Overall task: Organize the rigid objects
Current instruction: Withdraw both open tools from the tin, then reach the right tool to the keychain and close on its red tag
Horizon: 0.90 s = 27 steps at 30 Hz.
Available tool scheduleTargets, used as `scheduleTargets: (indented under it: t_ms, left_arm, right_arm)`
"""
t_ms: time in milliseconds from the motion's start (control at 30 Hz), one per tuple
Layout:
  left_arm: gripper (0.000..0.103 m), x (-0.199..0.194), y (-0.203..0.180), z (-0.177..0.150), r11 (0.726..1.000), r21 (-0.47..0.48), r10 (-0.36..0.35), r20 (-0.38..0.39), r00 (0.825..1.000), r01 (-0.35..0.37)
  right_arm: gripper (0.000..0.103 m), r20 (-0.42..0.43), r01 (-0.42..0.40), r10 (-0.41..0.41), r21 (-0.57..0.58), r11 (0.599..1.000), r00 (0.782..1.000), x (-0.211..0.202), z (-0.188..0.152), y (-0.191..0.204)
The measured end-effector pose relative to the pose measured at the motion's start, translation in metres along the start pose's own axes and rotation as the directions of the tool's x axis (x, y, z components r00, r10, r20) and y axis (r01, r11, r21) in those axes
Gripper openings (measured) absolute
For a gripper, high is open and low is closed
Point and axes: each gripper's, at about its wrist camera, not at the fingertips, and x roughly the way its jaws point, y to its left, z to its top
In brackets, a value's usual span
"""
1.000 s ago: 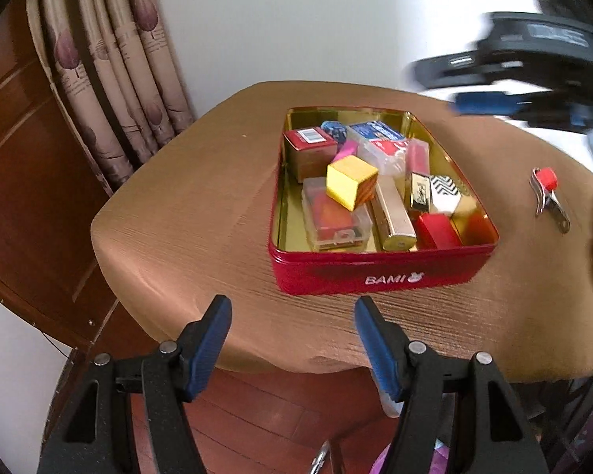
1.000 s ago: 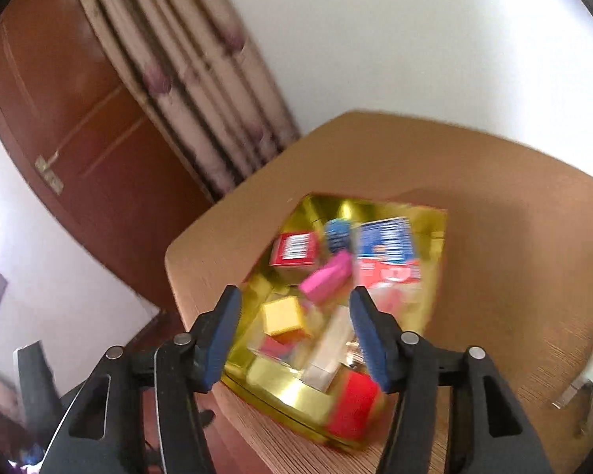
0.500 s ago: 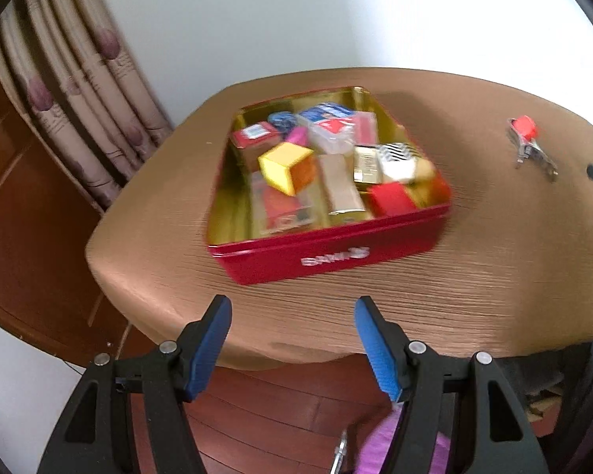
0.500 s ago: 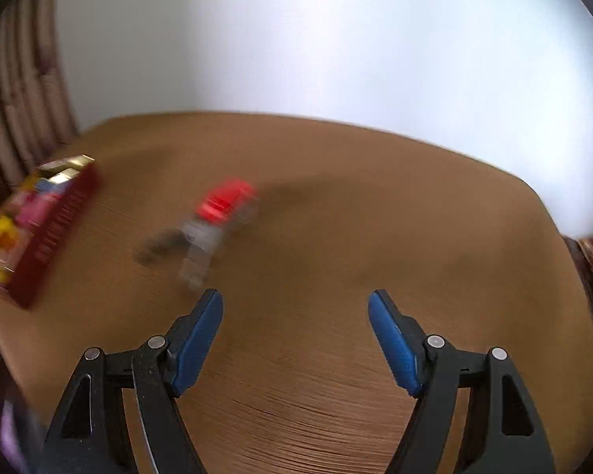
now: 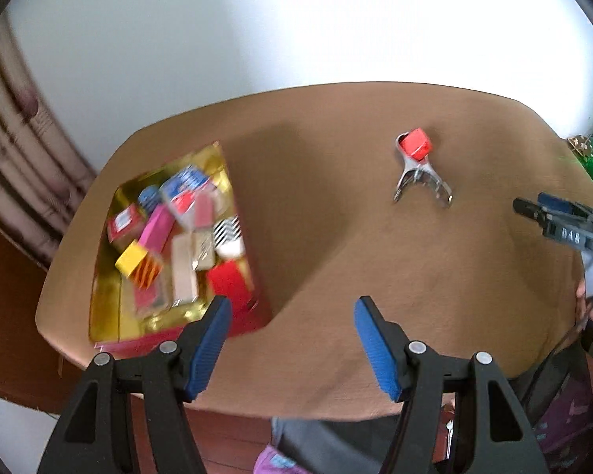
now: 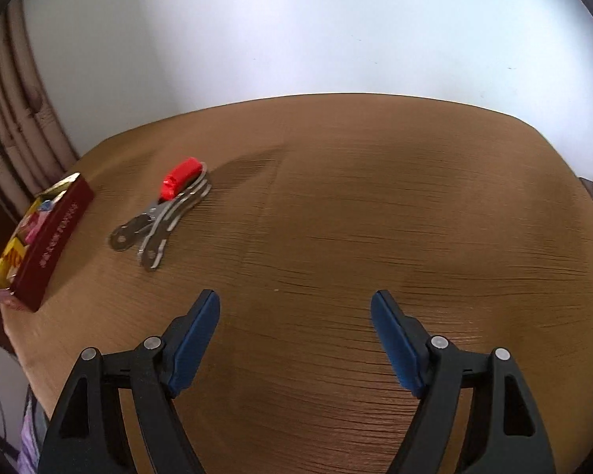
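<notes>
Right gripper (image 6: pixel 294 316), jaws just opened wide, empty; the red-capped metal clip (image 6: pixel 166 207) lies ahead-left. Risk: a skewed approach pushes it across the brown tablecloth (image 6: pixel 375 217).

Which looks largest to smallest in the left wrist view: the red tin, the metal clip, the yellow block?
1. red tin
2. metal clip
3. yellow block
The clip lies farther from the camera, so ranks two and three are unsure.

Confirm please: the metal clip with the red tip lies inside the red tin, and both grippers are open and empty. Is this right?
Not quite. The clip lies on the bare table, beside the tin, as the right wrist view shows. Both the left gripper and the right gripper are open and empty.
</notes>
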Motion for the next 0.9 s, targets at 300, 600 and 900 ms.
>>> scheduleTargets:
  t_ms: [300,600,900]
  left_arm:
    - [0.066,0.042,-0.016,0.038,0.988,-0.102,-0.122,-0.076,0.99,0.114]
    - [0.066,0.071,-0.019,0.029,0.995,-0.06,-0.081,-0.113,0.99,0.074]
    - [0.066,0.093,-0.006,0.02,0.99,-0.096,-0.115,-0.137,0.984,0.103]
  right_arm:
    - [0.077,0.019,-0.244,0.243,0.07,0.967,0.97,-0.001,0.054,0.027]
    - [0.072,-0.052,-0.232,0.233,0.037,0.972,0.971,0.064,0.096,0.085]
    - [0.051,-0.111,-0.214,0.223,0.087,0.973,0.968,0.093,0.099,0.088]
